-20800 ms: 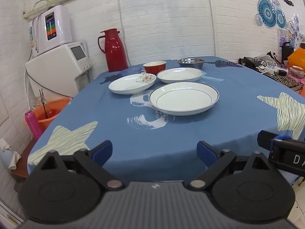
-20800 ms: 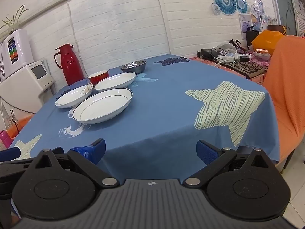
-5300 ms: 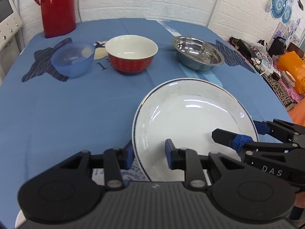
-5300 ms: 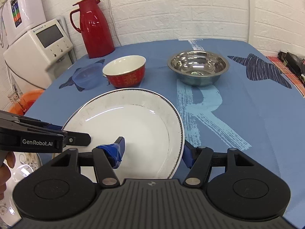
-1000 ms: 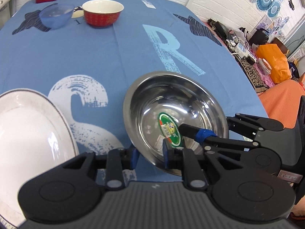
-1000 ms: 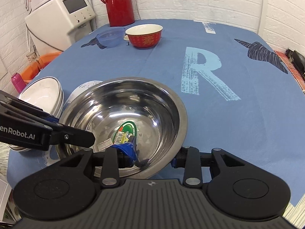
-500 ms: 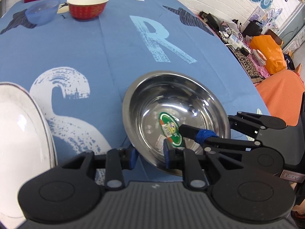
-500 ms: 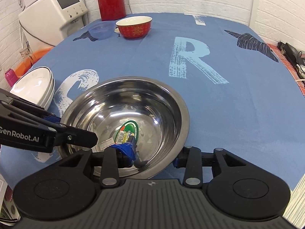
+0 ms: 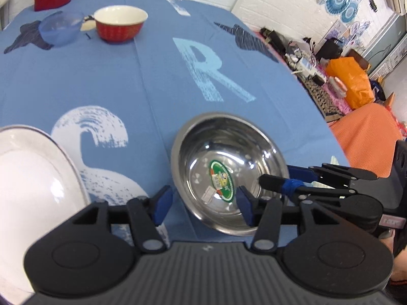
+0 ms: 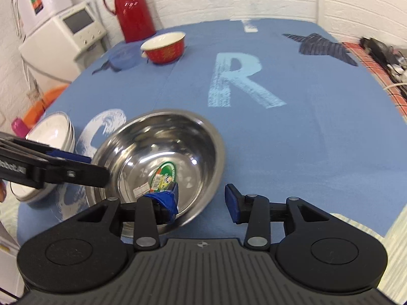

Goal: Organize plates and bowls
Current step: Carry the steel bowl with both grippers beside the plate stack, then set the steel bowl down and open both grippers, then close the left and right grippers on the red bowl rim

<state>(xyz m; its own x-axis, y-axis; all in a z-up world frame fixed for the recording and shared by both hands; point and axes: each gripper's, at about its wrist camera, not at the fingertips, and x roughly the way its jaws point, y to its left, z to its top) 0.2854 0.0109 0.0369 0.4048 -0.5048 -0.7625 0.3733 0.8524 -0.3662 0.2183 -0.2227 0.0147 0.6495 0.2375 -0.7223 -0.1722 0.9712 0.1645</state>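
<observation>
The steel bowl (image 9: 223, 147) with a green sticker inside rests on the blue tablecloth near the front edge. My left gripper (image 9: 203, 206) is open, its fingers straddling the bowl's near left rim, one inside and one outside. My right gripper (image 10: 202, 198) is open too, straddling the near right rim of the steel bowl (image 10: 162, 137). Each gripper shows in the other's view: the right gripper (image 9: 277, 174) reaches in from the right, the left gripper (image 10: 98, 166) from the left. A stack of white plates (image 9: 33, 172) (image 10: 51, 132) stands left of the bowl.
A red bowl (image 9: 119, 23) (image 10: 165, 47) and a blue plastic bowl (image 9: 61, 29) (image 10: 124, 58) sit at the far side by a red thermos (image 10: 132, 7). An orange chair cover (image 9: 366, 132) is at the right. White appliances (image 10: 66, 35) stand beyond the table's left edge.
Both grippers were shut on the steel bowl's rim half a second ago. Both have opened and let go, and the bowl now rests on the cloth.
</observation>
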